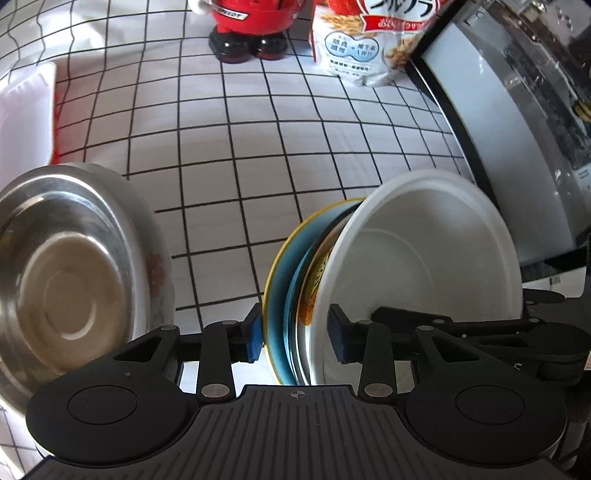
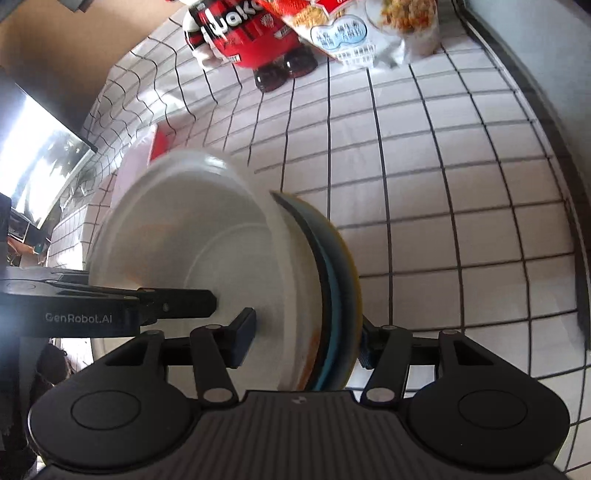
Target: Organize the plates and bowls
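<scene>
On grid-checked tablecloth (image 1: pixel 258 147) | left claw (image 1: pixel 295 338) apart around dish stack (image 1: pixel 424 240) | right claw (image 2: pixel 304 341) clamped on it

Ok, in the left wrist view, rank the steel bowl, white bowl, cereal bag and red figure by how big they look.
1. steel bowl, though nearness inflates it
2. white bowl
3. cereal bag and red figure: alike, both cropped, unranked

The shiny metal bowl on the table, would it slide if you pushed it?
Probably: the round shiny steel bowl looks smooth, and the checked tablecloth is flat. It looks stiff and fairly light. Its wide base should keep it from tipping.
</scene>
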Demonstrator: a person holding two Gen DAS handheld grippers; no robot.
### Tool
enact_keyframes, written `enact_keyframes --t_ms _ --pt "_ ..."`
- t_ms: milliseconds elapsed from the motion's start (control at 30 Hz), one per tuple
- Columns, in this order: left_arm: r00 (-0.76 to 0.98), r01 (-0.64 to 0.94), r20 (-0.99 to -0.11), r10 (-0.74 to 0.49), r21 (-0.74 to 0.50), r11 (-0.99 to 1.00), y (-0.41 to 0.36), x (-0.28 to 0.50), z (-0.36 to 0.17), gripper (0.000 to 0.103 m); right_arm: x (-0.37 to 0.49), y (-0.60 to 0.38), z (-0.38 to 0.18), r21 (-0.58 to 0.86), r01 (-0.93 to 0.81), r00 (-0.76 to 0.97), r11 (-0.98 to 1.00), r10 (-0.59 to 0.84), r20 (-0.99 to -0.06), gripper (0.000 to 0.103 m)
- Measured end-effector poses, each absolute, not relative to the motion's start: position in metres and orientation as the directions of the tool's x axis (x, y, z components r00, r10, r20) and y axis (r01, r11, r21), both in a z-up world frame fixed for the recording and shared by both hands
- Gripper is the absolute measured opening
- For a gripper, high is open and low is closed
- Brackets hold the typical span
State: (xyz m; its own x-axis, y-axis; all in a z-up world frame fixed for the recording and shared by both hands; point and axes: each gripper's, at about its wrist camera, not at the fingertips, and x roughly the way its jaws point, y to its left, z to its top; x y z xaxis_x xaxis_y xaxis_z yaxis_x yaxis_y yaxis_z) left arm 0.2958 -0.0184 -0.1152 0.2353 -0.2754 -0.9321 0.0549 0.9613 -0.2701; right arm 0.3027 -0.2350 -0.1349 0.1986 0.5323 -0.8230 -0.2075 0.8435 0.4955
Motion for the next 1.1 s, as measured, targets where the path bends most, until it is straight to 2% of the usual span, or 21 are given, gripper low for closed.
enact_keyframes --t_ms 267,567,733,1100 --pt "0.266 0.068 -0.934 -0.239 -0.229 0.971 -0.031 0.291 -0.116 0.051 0.299 -0.237 -0.135 0.505 -0.209 0.220 0.837 0.543 -0.810 0.055" --pt "0.245 0.023 -0.938 -0.245 -0.248 0.969 -0.025 0.292 -0.117 0.050 0.298 -0.236 -0.135 0.516 -0.224 0.220 0.827 0.559 -0.799 0.059" --pt "0.257 0.029 -0.947 -0.194 -0.193 0.981 -0.022 0.277 -0.110 0.048 0.302 -0.229 -0.137 0.551 -0.240 0.200 0.799 0.596 -0.777 0.060" --pt "0.257 -0.071 -0.956 -0.138 -0.161 0.984 0.001 0.266 -0.103 0.048 0.319 -0.202 -0.141 0.610 -0.274 0.151 0.744 0.659 -0.737 0.061"
